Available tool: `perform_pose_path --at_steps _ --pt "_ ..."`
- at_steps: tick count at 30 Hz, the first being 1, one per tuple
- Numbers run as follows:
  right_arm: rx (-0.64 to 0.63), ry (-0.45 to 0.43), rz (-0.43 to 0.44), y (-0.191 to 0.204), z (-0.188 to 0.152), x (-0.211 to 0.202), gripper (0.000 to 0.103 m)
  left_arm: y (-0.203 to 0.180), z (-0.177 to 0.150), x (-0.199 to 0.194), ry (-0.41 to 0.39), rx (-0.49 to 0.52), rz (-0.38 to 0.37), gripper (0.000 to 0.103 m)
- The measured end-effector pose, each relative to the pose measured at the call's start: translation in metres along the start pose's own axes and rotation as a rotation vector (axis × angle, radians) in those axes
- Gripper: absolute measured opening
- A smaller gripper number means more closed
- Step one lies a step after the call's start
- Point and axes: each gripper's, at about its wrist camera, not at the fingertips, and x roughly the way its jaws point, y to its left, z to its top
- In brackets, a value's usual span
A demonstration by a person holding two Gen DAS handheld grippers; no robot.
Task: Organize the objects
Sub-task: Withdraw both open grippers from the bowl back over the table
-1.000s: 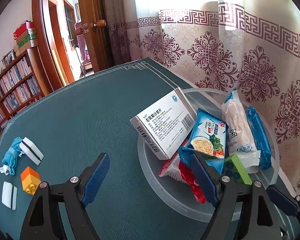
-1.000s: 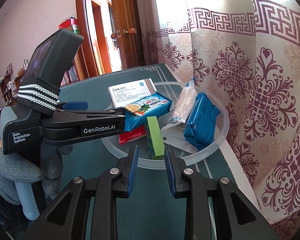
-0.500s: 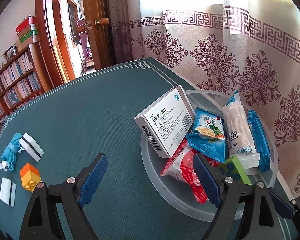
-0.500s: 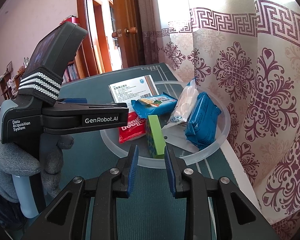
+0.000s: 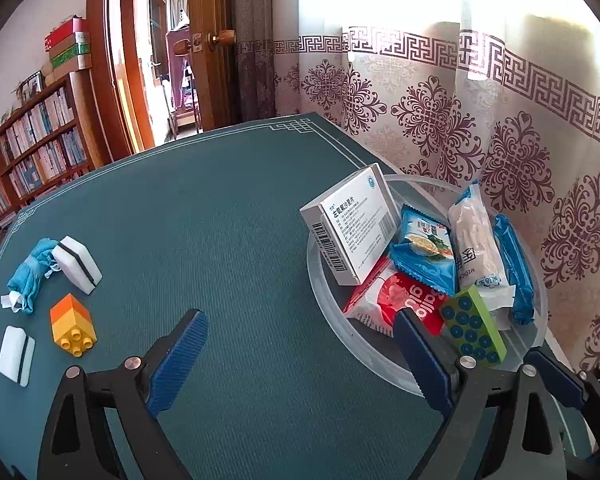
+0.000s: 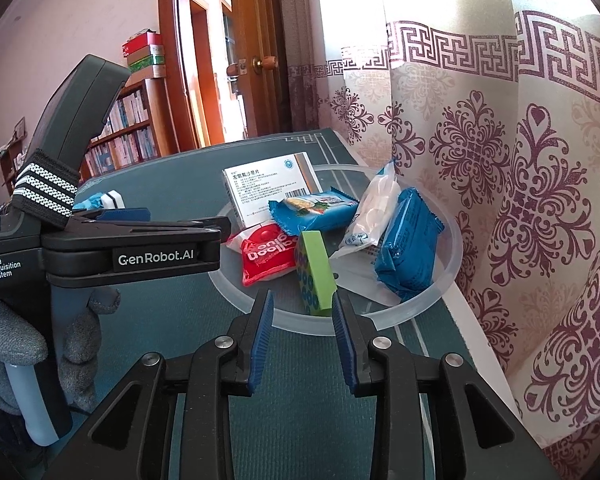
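Note:
A clear round tray [image 5: 328, 320] [image 6: 452, 256] holds a white medicine box [image 5: 350, 224] [image 6: 268, 188], a blue snack pack [image 5: 424, 250] [image 6: 316, 212], a red packet [image 5: 396, 298] [image 6: 264, 256], a white pouch [image 5: 476, 248] [image 6: 374, 208], a blue pack [image 5: 514, 264] [image 6: 410, 248] and a green block [image 5: 472, 326] [image 6: 314, 272]. My left gripper [image 5: 300, 356] is open and empty, in front of the tray's left rim. My right gripper [image 6: 302, 332] is open and empty, just short of the green block.
On the green table [image 5: 204, 220] at the left lie a blue cloth [image 5: 32, 270], two white sponges [image 5: 78, 264] [image 5: 16, 354] and an orange-yellow brick [image 5: 72, 324]. A patterned curtain [image 6: 520, 184] hangs right behind the tray. A bookshelf and door stand beyond.
My left gripper has drawn back from the tray, leaving the blue snack pack lying among the items. My right gripper has pulled slightly back from the green block.

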Motion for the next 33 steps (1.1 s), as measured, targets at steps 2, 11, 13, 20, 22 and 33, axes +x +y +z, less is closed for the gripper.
perform_pose_path --at_steps 2,11,13,20,22,33 --pt "-0.008 -0.006 0.000 0.002 0.000 -0.002 0.039 0.005 -0.002 -0.002 0.002 -0.018 0.000 0.097" --pt "-0.048 -0.026 0.012 0.018 -0.002 -0.009 0.045 0.027 -0.019 -0.009 0.031 -0.067 0.009 0.098" --pt "-0.053 -0.020 0.021 0.021 -0.003 -0.009 0.045 0.032 -0.022 -0.012 0.034 -0.079 0.011 0.098" --pt "-0.071 -0.004 0.034 0.032 -0.008 -0.007 0.046 0.051 -0.035 -0.022 0.035 -0.104 0.026 0.099" --pt "-0.077 0.001 0.038 0.036 -0.010 -0.007 0.046 0.057 -0.037 -0.023 0.038 -0.118 0.032 0.099" --pt "-0.111 0.032 0.082 0.060 -0.015 -0.004 0.048 0.085 -0.052 -0.025 0.056 -0.167 0.061 0.099"
